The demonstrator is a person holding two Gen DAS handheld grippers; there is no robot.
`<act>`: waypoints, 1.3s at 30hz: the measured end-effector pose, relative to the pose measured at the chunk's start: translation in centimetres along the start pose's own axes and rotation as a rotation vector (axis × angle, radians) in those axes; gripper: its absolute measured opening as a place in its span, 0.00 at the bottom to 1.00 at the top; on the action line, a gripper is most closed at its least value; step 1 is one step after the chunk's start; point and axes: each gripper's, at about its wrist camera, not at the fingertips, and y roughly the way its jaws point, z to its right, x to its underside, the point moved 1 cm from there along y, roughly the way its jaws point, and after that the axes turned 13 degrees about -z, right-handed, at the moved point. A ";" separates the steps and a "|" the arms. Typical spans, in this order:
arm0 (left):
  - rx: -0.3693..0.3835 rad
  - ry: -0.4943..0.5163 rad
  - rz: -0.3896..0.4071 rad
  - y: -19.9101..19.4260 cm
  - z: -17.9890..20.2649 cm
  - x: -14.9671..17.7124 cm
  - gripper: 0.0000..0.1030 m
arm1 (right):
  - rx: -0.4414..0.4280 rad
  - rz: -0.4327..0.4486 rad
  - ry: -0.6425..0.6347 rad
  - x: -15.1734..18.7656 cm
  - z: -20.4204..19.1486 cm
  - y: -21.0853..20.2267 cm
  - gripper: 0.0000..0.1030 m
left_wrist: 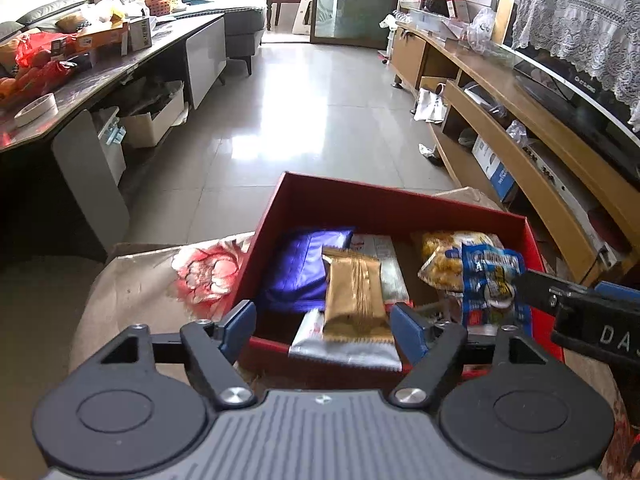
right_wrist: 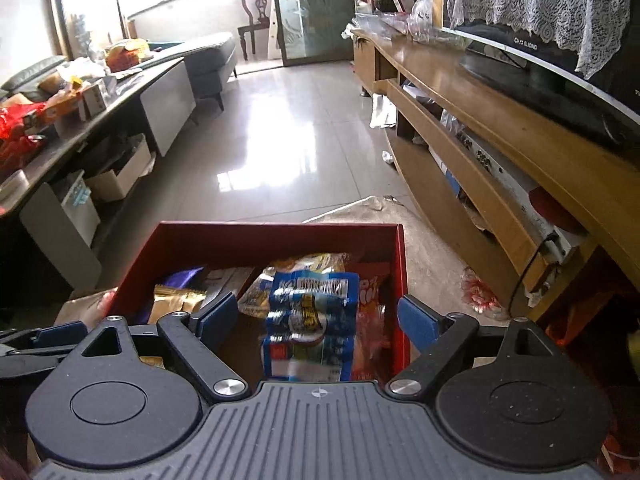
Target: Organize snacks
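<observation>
Currently the left tongs point(left_wrist: 324, 326) stand about half open over the near wall of the red box point(left_wrist: 400, 204), empty. A gold packet point(left_wrist: 354, 300) lies just ahead, between the blue pads point(left_wrist: 406, 330) in line of sight; no pad presses on it. Its long axis runs away from the tongs, near end resting on a silver packet point(left_wrist: 344, 350) that overhangs the box's near wall. A purple packet point(left_wrist: 304, 268) lies to its left, flat in the box.

Right tongs point(right_wrist: 314, 320) spread wide, also empty. A blue packet point(right_wrist: 310, 320) sits between the pads point(right_wrist: 418, 322), clear of both, upright or leaning; blur prevents a firmer call. Yellow snack bag point(right_wrist: 304, 264) behind it, red bag point(right_wrist: 374, 320) at its right against the box wall.

Judgement: both packets look released into the box. Left tongs are nearer the gold packet, right nearer the blue. Box sits on a flower-patterned cloth point(left_wrist: 160, 280); no loose snack visible outside it.
</observation>
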 end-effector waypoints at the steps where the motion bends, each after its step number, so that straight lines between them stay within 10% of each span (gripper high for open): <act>1: 0.001 -0.001 -0.005 -0.1 -0.1 0.3 0.74 | 0.000 -0.003 0.000 0.3 0.0 -0.2 0.89; 13: 0.002 0.023 -0.011 -1.7 -0.1 4.8 0.97 | 0.035 -0.071 0.010 5.3 0.6 -1.5 0.89; 39: 0.005 0.068 -0.031 -3.9 -0.2 12.4 1.00 | 0.017 -0.091 0.057 13.5 1.3 -5.1 0.91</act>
